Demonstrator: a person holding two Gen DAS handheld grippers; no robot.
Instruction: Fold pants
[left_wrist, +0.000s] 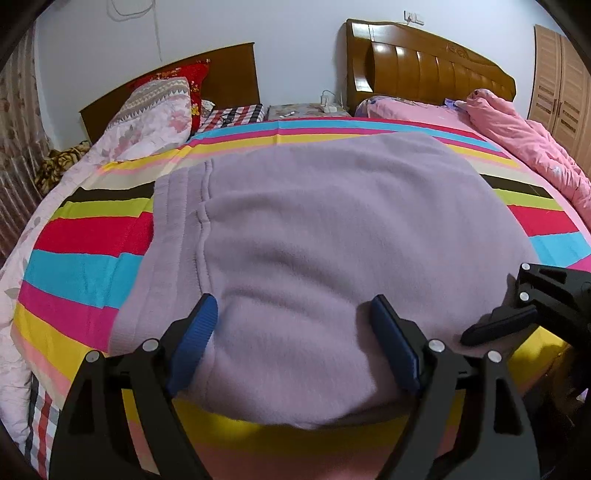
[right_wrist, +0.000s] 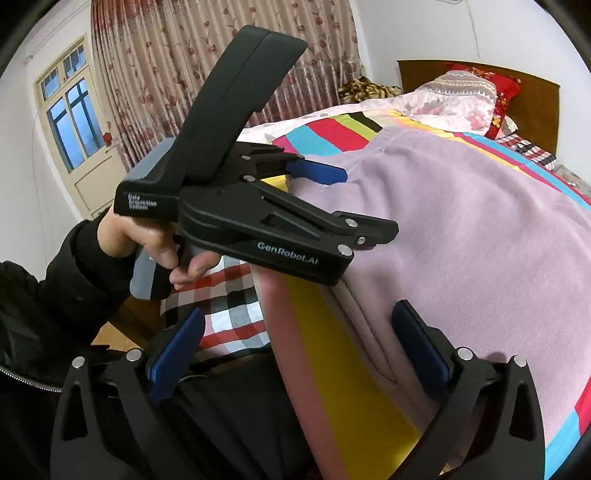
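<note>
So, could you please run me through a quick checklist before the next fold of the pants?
1. Pants lie flat on the striped sheet: ok.
2. Left hand-held gripper open over the near edge: ok.
3. Right hand-held gripper open: ok.
4. Fabric between the right fingers: cannot tell.
5. Pink quilt apart from the pants: ok.

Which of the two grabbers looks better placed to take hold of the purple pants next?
Probably the left gripper: it is open, with the near edge of the pants lying between its fingers. The right gripper, also open, sits at the bed's edge, mostly over the striped sheet and off the pants.
</note>
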